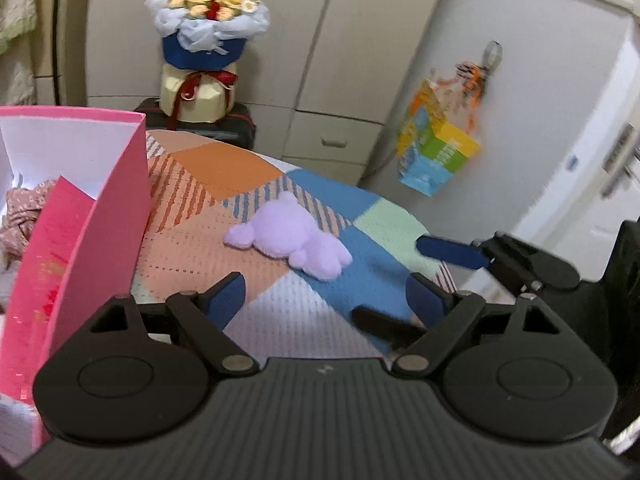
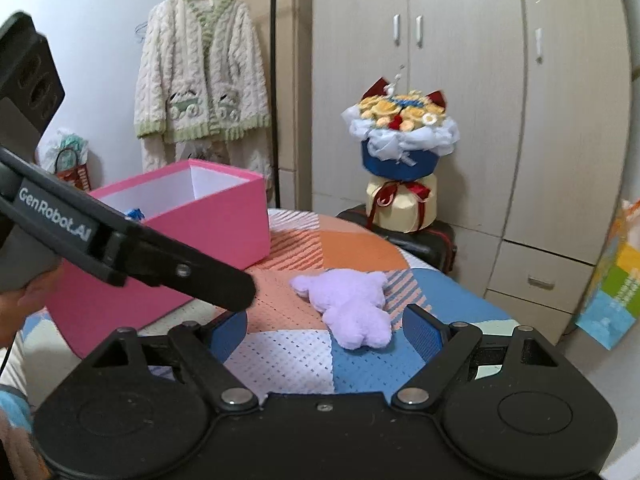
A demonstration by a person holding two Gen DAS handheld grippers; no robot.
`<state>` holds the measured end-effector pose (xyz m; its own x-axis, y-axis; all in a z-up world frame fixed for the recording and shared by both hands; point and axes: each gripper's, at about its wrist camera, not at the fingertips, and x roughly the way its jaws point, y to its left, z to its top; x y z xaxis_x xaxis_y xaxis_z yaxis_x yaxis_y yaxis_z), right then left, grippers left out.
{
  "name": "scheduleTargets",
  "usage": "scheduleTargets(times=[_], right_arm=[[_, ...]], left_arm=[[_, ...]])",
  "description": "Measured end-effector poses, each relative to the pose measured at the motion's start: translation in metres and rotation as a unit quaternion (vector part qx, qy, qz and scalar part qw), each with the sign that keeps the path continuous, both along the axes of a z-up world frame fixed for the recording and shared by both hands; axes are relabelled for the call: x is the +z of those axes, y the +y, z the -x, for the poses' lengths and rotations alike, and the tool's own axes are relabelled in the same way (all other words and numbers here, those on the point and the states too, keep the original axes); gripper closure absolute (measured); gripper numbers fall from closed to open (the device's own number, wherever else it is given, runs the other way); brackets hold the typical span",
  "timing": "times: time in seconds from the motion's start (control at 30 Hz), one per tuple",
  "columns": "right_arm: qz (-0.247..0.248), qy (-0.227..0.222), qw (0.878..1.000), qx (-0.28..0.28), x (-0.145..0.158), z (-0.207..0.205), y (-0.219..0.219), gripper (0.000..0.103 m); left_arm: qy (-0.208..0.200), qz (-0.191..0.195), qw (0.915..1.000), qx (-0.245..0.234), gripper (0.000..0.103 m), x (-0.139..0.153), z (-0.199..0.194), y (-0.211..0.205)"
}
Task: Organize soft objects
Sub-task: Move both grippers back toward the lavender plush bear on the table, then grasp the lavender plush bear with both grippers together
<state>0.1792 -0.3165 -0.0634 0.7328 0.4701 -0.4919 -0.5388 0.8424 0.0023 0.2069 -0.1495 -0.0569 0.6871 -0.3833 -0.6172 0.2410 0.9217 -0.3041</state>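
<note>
While both spread, empty | left hand-held gripper (image 1: 324,300), right hand-held gripper (image 2: 325,330) | purple plush bear (image 1: 290,236) on quilt (image 1: 224,170)

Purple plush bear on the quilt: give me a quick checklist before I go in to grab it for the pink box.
1. Purple plush bear lies free on the quilt, nothing on top: ok.
2. Right claw open and empty: ok.
3. Left claw open and empty: ok.
4. Pink box open at the top, room inside: ok.
5. Bear between either claw's fingers: not ok, it lies ahead of both.
6. The two claws clear of each other: cannot tell, they are close.
</note>
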Motion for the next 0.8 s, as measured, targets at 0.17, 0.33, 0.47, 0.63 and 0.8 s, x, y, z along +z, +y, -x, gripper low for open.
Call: scheduleTargets(times=[0.17,0.33,0.47,0.63,0.8], right_arm=[[0.014,0.008,1.000,0.022,-0.019,-0.038,0.005,0.015],[0.011,0.045,0.999,0.023,-0.033,-0.073,0.008,0.015],[0.025,0.071,0.997,0.020,-0.044,-0.091,0.016,0.015],[0.002,0.108,0.994,0.007,-0.052,-0.103,0.014,0.016],[-0.005,0.106,0.994,-0.021,-0.056,-0.094,0.016,0.048]], left_arm=[[0.013,0.038,0.9981,0.046,0.018,-0.014,-0.027,-0.004],[0.022,0.045,0.9945,0.092,0.020,-0.029,-0.053,-0.007],[0.043,0.059,0.9907,0.115,0.023,-0.042,-0.071,-0.006],[0.060,0.076,0.9878,0.122,0.026,-0.055,-0.079,-0.006],[0.063,0.066,0.9903,0.105,0.042,-0.060,-0.078,-0.010]])
